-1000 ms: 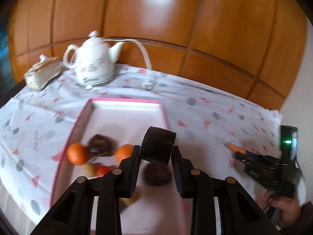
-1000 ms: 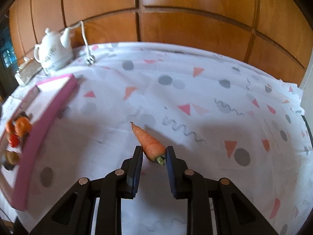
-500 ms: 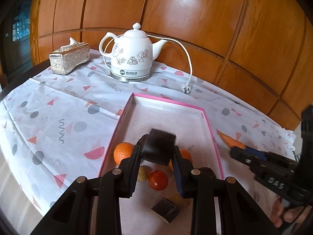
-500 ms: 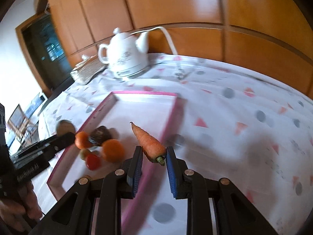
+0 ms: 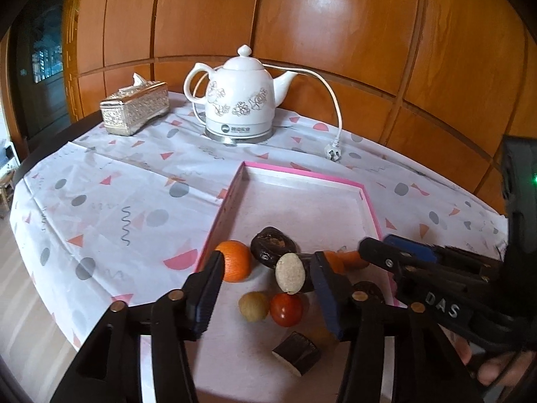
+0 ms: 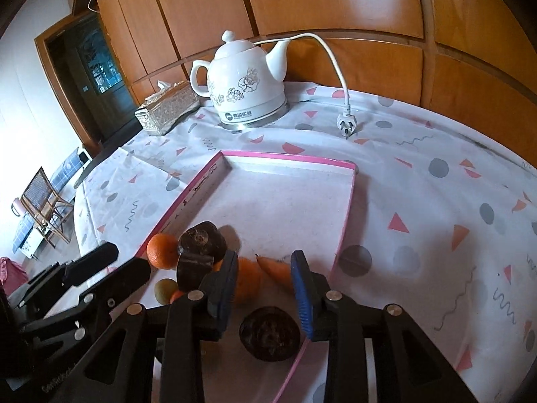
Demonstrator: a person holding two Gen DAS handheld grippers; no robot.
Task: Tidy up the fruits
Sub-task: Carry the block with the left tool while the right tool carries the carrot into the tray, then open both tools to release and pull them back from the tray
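The pink-rimmed tray (image 5: 303, 172) holds an orange (image 5: 235, 260), a dark round fruit (image 5: 273, 247), a tomato (image 5: 287, 309), a small yellow fruit (image 5: 253, 305) and a dark cut chunk (image 5: 297, 352). My left gripper (image 5: 266, 292) hangs over them, jaws opening. A dark piece with a pale cut face (image 5: 290, 272) is loose between the jaws, beside the right finger. My right gripper (image 6: 265, 288) is over the tray's near right corner, jaws opening. The carrot (image 6: 275, 268) lies between its fingers, clear of the left pad. Another dark fruit (image 6: 268, 332) sits below it.
A white teapot (image 5: 240, 100) on its base, its cord and plug (image 5: 332, 152), stands behind the tray. A silver tissue box (image 5: 134, 109) is at the back left. The patterned cloth ends at the table edge on the left. A hand (image 5: 496, 369) holds the right gripper.
The right gripper swung left over the tray, close to the left one. Both pairs of jaws widened. The dark piece came loose from the left grip and the carrot sank out of the right grip.
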